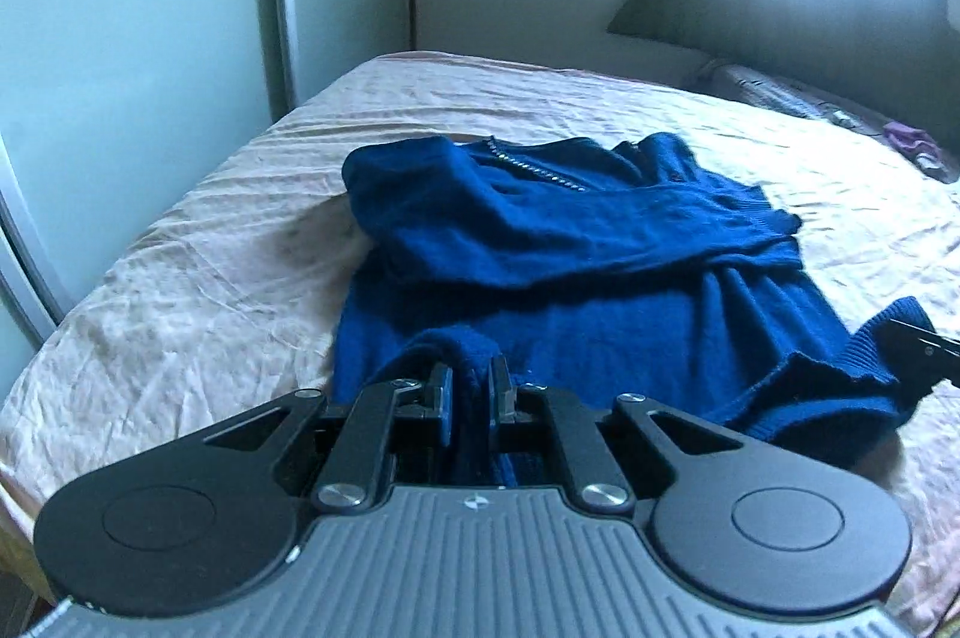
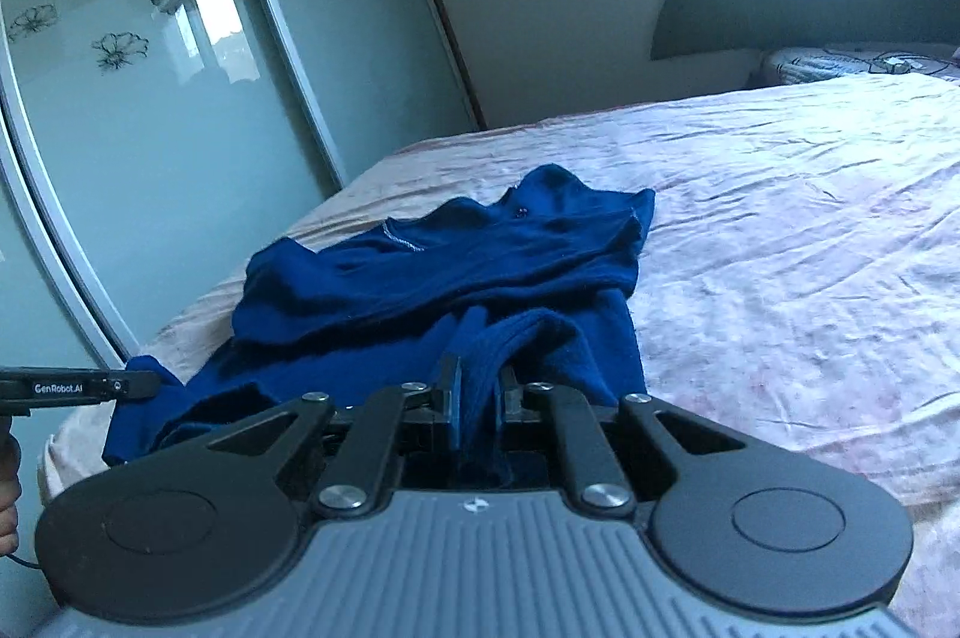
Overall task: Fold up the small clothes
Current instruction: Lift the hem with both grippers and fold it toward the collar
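Note:
A dark blue knit sweater [image 1: 576,242] lies on the pink bed sheet [image 1: 180,266], both sleeves folded across its front, neckline away from me. My left gripper [image 1: 471,392] is shut on the sweater's near hem at the left corner. My right gripper [image 2: 480,392] is shut on the hem at the right corner of the sweater [image 2: 432,266]. Both lift the hem slightly off the sheet. The right gripper's tip shows at the right edge of the left wrist view [image 1: 924,350]; the left gripper's shows at the left of the right wrist view [image 2: 129,386].
The bed's left edge runs along mirrored sliding wardrobe doors [image 2: 180,68]. A dark headboard [image 1: 780,14] and patterned pillow [image 2: 858,62] are at the far end. A small purple item [image 1: 909,140] lies near the pillow. The sheet [image 2: 780,248] stretches to the right of the sweater.

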### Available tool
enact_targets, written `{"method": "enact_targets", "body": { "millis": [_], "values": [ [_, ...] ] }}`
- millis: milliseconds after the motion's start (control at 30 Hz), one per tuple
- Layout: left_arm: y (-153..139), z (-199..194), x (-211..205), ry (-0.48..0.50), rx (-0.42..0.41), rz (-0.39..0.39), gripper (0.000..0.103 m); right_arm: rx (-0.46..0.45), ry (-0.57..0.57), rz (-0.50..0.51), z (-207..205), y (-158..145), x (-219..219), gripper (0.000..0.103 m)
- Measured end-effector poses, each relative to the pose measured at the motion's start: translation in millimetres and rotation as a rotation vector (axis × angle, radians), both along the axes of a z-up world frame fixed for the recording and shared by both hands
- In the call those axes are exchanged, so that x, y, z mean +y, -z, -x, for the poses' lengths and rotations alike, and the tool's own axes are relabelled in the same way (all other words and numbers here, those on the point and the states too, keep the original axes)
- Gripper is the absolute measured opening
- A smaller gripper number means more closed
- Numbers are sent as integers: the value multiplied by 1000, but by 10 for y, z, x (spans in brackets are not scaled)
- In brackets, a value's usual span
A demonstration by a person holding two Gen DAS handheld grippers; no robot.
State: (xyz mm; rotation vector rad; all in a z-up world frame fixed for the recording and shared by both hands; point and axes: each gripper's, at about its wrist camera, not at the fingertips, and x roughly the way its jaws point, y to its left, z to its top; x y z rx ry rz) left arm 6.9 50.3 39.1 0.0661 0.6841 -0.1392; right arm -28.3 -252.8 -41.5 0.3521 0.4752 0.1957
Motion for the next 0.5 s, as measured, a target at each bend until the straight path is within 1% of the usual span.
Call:
{"method": "enact_targets", "body": {
  "millis": [300, 500],
  "values": [
    [89, -155, -101, -33, 6, -56, 12, 12, -18, 51, -116, -15, 46, 10],
    [104, -187, -155, -35, 1, -80, 12, -2, -13, 23, -159, -50, 8, 10]
  ]
}}
